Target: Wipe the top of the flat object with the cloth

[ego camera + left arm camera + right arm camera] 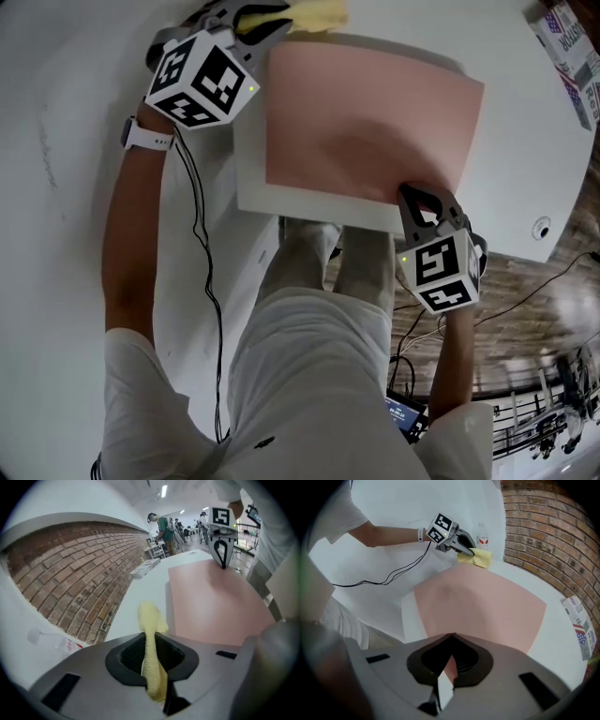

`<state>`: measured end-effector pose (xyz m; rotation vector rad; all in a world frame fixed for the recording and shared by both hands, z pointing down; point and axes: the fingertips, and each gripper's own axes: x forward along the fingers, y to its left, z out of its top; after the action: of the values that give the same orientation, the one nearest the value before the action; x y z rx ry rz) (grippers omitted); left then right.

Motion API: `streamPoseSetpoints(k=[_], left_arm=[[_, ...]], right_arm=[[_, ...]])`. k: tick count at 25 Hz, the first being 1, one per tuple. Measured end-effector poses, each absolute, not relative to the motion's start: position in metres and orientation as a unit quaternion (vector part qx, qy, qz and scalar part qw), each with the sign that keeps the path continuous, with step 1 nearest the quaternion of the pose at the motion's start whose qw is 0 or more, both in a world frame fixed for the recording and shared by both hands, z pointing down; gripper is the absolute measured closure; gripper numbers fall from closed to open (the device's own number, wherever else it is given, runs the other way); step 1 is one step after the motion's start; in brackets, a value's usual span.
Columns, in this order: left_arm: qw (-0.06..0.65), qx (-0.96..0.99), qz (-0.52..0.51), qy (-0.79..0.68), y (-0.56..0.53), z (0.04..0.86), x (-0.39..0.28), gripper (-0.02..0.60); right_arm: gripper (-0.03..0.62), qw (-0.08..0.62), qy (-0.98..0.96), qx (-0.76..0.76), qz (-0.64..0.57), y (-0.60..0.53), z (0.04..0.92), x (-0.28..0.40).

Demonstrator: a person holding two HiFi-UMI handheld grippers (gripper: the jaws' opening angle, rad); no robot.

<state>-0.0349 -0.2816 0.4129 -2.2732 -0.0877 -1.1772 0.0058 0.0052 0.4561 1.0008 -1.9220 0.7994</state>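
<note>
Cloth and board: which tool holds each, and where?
Left tool pinches the yellow cloth by a bunched end; right tool clamps the near edge of the pink board.

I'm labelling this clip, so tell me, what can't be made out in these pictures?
Cloth: head view, cut by the top edge, partly inside the left gripper.
Box: head view, cut by the right edge.
Bottle: right gripper view, label too small to read.
Board: head view, pinched near edge hidden by the right gripper.

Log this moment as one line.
left gripper: shut on cloth, beside board's far corner | right gripper: shut on board's near edge | wipe: cloth not yet on board
</note>
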Motion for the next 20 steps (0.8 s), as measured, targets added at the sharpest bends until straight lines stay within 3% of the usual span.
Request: streamPoseSetpoints(k=[9, 20], left_arm=[[0.163, -0.875, -0.437, -0.131, -0.243, 0.439, -0.020, 0.514], [0.144, -0.874, -0.433, -0.167, -0.225, 0.440, 0.009, 0.515]], right_arm=[[0.589, 0.397, -0.763, 0.396, 0.322, 0.006, 0.456, 0.006], [0.589, 0.389, -0.767, 0.392, 0.327, 0.006, 0.456, 0.004]])
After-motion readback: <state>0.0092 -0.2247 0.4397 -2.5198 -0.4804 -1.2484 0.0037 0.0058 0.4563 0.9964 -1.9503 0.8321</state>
